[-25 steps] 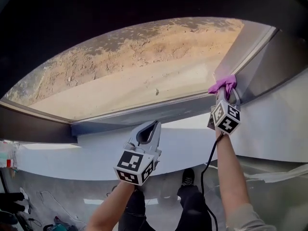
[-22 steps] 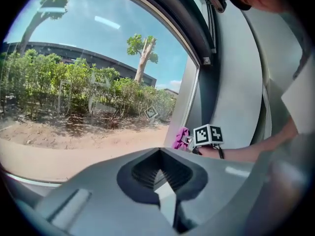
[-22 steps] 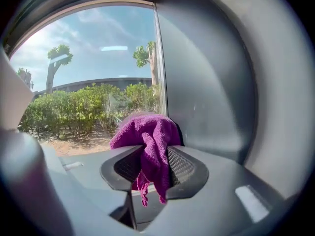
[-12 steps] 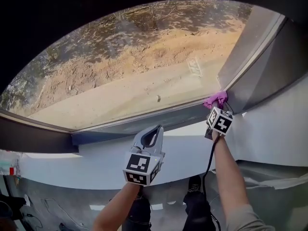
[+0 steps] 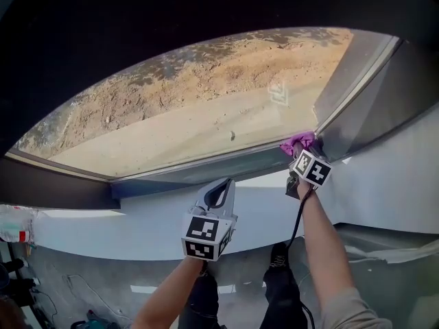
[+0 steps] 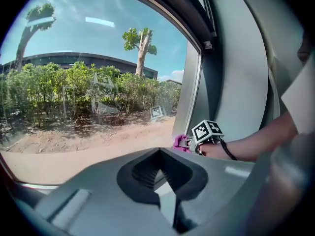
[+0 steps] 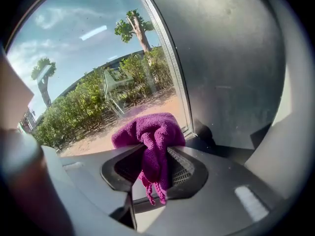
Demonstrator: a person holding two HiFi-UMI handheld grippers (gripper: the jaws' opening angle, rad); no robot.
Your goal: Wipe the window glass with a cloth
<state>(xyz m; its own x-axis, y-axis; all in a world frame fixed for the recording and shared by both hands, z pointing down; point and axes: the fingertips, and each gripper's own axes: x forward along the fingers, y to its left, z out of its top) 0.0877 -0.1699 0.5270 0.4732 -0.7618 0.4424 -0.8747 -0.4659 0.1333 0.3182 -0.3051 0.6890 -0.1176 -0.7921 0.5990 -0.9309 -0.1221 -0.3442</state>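
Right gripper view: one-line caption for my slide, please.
Right gripper jaws clamp a purple cloth near the lower right corner of the window glass, beside the grey side panel.

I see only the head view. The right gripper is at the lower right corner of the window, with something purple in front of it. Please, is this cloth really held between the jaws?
Observer: Yes. In the right gripper view, the right gripper has its jaws closed on a bunched purple microfibre cloth. A loose end of it hangs down on the camera's side of the jaws.
Operator: Thank you. And the left gripper, does it carry anything?
Observer: No. The left gripper view shows the left gripper with its jaws together and nothing between them.
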